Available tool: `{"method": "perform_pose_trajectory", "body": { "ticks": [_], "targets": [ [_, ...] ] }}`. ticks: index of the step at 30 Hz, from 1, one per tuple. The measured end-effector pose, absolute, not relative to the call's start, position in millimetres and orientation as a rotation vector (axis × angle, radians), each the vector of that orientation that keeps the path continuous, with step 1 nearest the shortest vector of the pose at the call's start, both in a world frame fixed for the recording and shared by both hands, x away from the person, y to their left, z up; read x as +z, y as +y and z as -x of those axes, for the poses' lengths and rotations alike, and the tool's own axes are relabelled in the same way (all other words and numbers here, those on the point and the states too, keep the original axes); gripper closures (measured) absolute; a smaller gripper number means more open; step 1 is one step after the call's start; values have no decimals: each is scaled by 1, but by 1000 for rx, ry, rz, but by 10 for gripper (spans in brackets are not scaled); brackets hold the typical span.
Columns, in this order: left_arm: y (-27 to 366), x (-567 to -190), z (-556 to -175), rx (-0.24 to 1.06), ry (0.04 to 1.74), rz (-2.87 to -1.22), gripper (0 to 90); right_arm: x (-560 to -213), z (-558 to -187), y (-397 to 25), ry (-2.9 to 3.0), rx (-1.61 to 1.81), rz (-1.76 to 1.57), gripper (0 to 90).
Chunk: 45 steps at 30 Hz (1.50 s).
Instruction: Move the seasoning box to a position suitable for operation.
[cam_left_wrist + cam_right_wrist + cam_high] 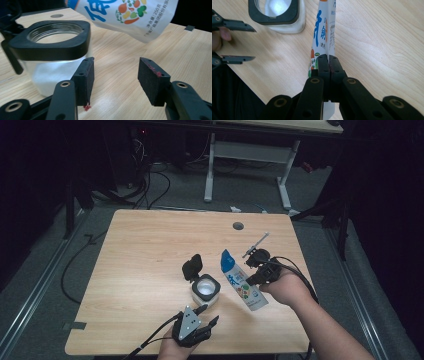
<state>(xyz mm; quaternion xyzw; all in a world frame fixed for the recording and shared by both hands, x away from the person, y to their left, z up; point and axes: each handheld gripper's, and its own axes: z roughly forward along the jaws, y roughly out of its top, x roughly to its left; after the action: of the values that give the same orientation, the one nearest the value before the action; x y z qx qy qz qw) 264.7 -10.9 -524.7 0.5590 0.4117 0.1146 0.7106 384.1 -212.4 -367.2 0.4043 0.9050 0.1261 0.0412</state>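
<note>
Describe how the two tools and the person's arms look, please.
Both tools are black. The left tool carries a grey three-cornered plate with small dark dots, and a black cable trails from it. Its rectangular pads show red smears. The right tool trails a looped black cable too. The forearms are bare, without sleeves.

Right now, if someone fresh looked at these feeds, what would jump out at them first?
Probably the printed pouch, pinched at its bottom edge by the right gripper and lifted right of centre on the table. Next, the open white-filled jar with its black lid flipped back, just left of the pouch, and the left gripper waiting open beside it.
</note>
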Motion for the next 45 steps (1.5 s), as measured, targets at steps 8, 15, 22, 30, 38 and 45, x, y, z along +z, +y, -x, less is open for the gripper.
{"method": "perform_pose_trajectory", "body": {
  "ticks": [8,15,22,30,38,45],
  "targets": [
    [4,-524,-271,279,936,-1242,460,-377,-387,-220,2772,387,-1261,900],
    [12,-521,-277,277,969,-1227,448,-384,-390,-225,2773,377,-1292,900],
    [36,-518,-283,320,978,-1220,433,-388,-390,-227,2763,384,-1312,900],
    [84,-516,-296,393,1030,-1202,426,-390,-386,-231,2738,451,-1298,900],
    [134,-514,-307,487,1094,-1137,418,-394,-378,-236,2669,540,-1303,900],
    [161,-512,-314,520,1143,-1073,418,-395,-371,-242,2577,643,-1321,900]
  ]
}}
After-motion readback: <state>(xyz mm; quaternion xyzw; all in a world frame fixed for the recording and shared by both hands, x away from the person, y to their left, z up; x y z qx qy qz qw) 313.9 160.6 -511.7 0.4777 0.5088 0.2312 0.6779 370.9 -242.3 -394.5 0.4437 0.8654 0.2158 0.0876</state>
